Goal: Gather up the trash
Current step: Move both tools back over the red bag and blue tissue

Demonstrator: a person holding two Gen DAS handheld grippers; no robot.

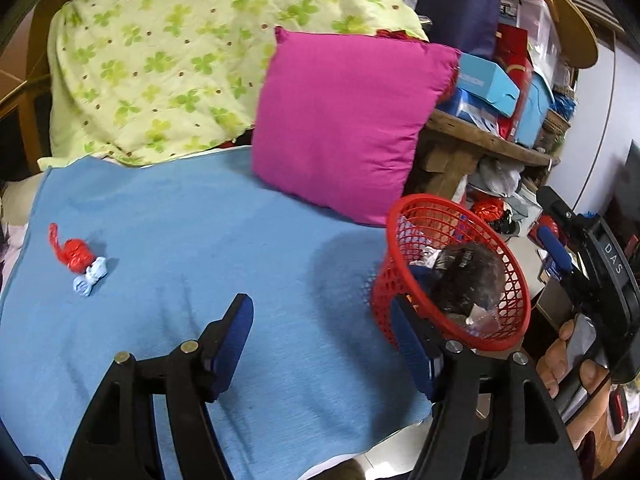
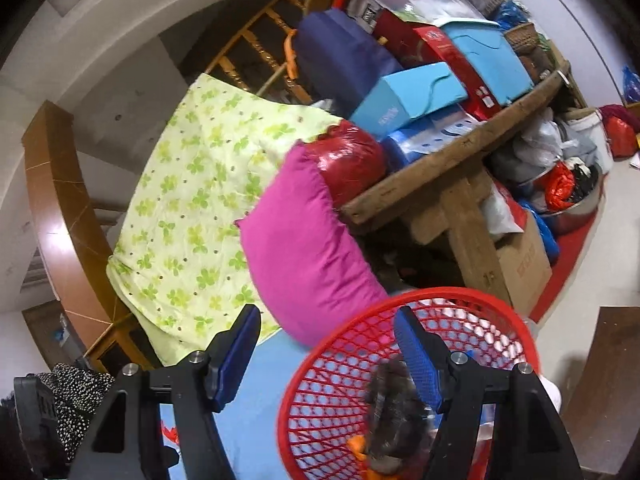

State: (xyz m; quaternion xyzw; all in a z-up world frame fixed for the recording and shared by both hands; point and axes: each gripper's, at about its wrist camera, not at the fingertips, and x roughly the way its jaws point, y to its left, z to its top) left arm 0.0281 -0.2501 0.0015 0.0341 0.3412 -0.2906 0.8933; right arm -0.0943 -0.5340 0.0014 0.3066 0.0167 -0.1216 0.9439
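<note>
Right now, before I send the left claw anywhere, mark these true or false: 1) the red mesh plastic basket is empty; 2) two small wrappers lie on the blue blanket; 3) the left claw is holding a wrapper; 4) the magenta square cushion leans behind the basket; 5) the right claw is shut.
1) False: the red mesh plastic basket already holds crumpled dark trash.
2) True: a red twisted wrapper and a pale blue one lie together on the blue blanket.
3) False: the left claw is open and empty.
4) True: the magenta square cushion.
5) False: the right claw is open over the basket.
</note>
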